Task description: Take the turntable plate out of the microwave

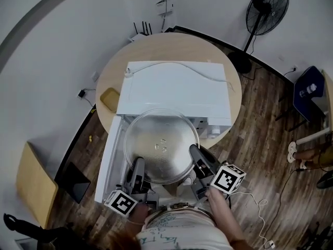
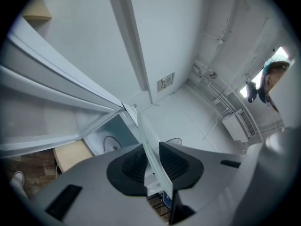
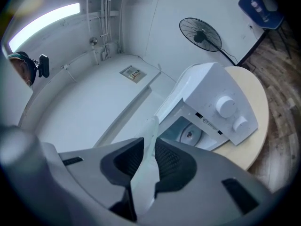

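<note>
The left gripper (image 1: 138,164) (image 2: 151,157) is clamped on the near rim of the clear round glass turntable plate (image 1: 161,138) (image 2: 156,171) at about 7 o'clock. Its ribbed black pads (image 2: 134,166) press on the thin edge from both sides. The right gripper (image 1: 195,153) (image 3: 149,150) pinches the same rim (image 3: 145,175) at about 4 o'clock.

The plate hangs level between them, outside the white box-shaped microwave (image 1: 171,87) (image 3: 211,86) and just in front of its open mouth. The plate's far edge overlaps the top front of the oven in the head view. The white door (image 1: 107,158) stands swung out at the plate's 9 o'clock, close beside the left gripper.

The microwave sits on a round pale wooden table (image 1: 156,46), its front at the table's near edge. Dark plank floor (image 1: 260,124) lies open from 3 to 5 o'clock. A black standing fan (image 1: 267,7) stands at 1 o'clock by the white wall (image 1: 52,35), well apart. A tan chair (image 1: 34,184) sits at 8 o'clock.
</note>
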`<state>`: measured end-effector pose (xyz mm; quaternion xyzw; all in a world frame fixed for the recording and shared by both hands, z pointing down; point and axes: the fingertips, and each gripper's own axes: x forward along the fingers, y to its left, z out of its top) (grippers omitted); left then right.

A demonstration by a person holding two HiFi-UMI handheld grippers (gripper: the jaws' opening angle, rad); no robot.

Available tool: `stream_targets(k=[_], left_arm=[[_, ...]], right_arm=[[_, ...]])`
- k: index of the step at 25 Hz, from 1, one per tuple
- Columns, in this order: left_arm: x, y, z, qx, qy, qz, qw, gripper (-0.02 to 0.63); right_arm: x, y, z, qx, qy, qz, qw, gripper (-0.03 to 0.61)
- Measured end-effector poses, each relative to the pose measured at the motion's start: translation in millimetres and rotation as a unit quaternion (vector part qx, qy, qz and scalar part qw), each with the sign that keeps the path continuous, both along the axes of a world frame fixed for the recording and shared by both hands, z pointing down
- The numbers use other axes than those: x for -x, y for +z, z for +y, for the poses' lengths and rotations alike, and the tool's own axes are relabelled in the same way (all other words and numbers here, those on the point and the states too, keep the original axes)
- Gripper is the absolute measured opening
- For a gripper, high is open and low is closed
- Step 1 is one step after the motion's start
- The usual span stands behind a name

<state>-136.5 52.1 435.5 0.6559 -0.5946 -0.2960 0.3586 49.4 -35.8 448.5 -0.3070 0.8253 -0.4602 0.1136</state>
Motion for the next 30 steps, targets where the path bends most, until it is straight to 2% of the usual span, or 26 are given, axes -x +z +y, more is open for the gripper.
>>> stream_targets(k=[5,12,27,30], left_arm=[[-8,-9,-21,-0.020,-0.010,0.031,0.9993,0.083],[-13,-18,-53,-0.030,-0.016,0.046,0.9984,0.083],[18,-23,-146,-0.009,0.053,0.070,0.9961,0.081],[23,-23,-163,-0.003,0.063,0.086,0.9943,0.081]], right_arm=[[-4,-15,-23,-0.013,-0.014,0.007,1.000,0.064],[-8,-27,-58,-0.023,-0.022,0.012,0.999,0.067],[15,-33,-127,-0.014,0.042,0.016,0.999,0.071],[22,-34,-139,-0.010,0.049,0.022,0.999,0.072]])
